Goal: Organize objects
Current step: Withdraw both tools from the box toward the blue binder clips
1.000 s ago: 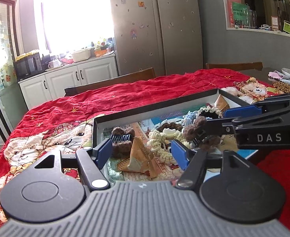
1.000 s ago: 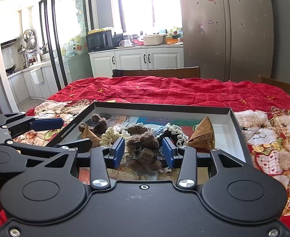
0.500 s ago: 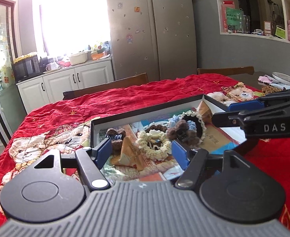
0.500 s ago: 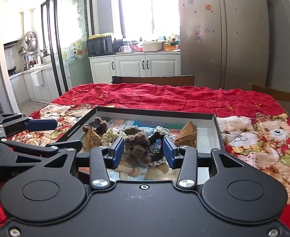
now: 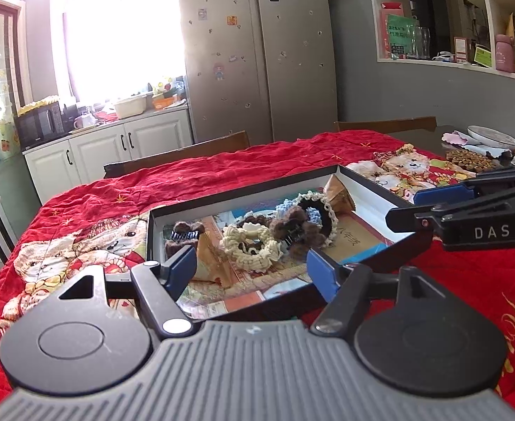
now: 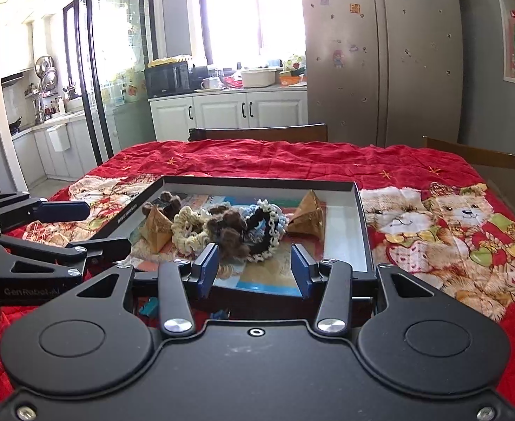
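Both grippers sit spread wide with nothing between the pads, parked at the near edge of the tray. From the right gripper the brown hair clip is dead ahead at 12 o'clock, just past the fingertips and not touching them. It lies on the pile in the tray's middle, against the cream scrunchie at 11 o'clock and the black scrunchie with white trim at 1 o'clock. Two gold pyramid packets flank the heap (one at 10 o'clock, the other at 2 o'clock).

From the left gripper the clip is at about 1 o'clock, and a second brown clip sits at 11 o'clock near the tray's corner. The tray rests on a red bear-print cloth.
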Demonstrator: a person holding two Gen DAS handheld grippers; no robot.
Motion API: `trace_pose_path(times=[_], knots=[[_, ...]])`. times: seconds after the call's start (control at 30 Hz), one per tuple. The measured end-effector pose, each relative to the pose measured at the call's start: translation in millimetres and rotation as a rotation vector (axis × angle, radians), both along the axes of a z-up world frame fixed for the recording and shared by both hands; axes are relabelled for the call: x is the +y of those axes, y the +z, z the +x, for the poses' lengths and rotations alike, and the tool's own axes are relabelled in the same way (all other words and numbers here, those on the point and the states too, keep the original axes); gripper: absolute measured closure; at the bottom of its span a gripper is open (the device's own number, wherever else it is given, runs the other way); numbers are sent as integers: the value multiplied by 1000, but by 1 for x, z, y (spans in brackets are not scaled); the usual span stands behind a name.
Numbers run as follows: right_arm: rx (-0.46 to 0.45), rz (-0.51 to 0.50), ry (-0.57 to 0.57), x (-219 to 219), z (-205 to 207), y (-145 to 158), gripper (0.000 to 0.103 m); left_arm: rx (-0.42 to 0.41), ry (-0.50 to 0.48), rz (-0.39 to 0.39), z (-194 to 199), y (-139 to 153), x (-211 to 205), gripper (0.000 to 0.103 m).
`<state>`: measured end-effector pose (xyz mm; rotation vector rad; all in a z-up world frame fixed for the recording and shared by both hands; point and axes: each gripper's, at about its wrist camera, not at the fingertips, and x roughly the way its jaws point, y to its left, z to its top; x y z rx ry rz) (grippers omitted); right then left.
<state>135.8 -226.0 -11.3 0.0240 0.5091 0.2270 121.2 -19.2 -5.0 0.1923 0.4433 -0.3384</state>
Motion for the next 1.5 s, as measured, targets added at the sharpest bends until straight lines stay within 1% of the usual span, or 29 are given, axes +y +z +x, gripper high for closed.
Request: trace_pose_path(times=[0.3, 0.57, 0.77, 0.9, 1.13, 1.17, 1.37, 1.5], knots=[[11, -22, -4, 1, -14, -9, 57, 26, -8, 11, -12, -13, -3, 21], [32, -38, 0, 3, -20, -26, 56, 70, -13, 47, -14, -39, -10, 21], [46, -60, 3, 7, -20, -39, 56, 106, -2, 48, -11, -55, -13, 21], [55, -68, 5, 9, -19, -45, 56, 145, 20, 12, -5, -61, -12, 21], [72, -60, 9, 10, -16, -54, 56, 207, 79, -72, 6, -69, -4, 34], [76, -61, 10, 12, -15, -55, 56, 211, 85, -81, 7, -70, -4, 34], [75, -73, 41, 20, -14, -61, 56, 207, 94, -80, 7, -70, -7, 34], [61, -95, 48, 28, -12, -62, 56, 212, 113, -95, 8, -70, -8, 35]])
